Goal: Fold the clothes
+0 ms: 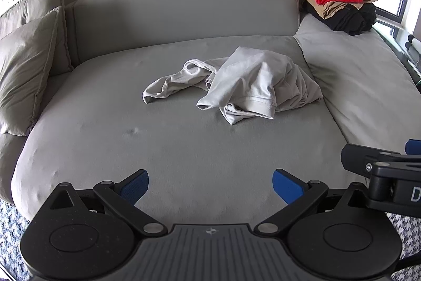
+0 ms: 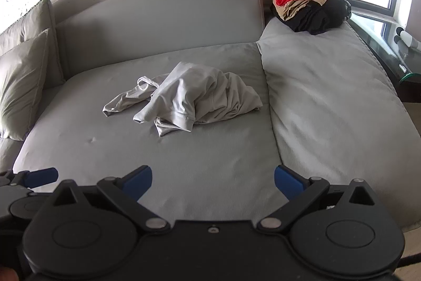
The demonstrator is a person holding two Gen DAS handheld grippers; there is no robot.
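**Crumpled shirt on sofa, both grippers empty**

Grey sofa seat (image 1: 184, 149) under a pitted white wall; everything placed against the shirt.

- Shirt (image 1: 250, 86): pale grey, bunched in a heap mid-seat, one sleeve (image 1: 168, 86) trailing out to its left, hemmed cuff turned toward the cameras.
- Left gripper (image 1: 210, 186): on the near side of the shirt, well apart from it, jaws wide, nothing between them.
- Right gripper (image 2: 213, 182): likewise near side, wide and empty, just beside the left one.
- Folded pile (image 1: 339, 4): behind and right of the shirt, red on tan on black.
- Cushions (image 1: 26, 70): far left of the shirt.

Risks, as judged:
- Layers overlap; a pinch may catch two thicknesses, so the shirt lifts as a knot.
- Soft seat may let the pads snag upholstery.
- Spreading rightward could run cloth over the cushion seam.

Containers: none visible.
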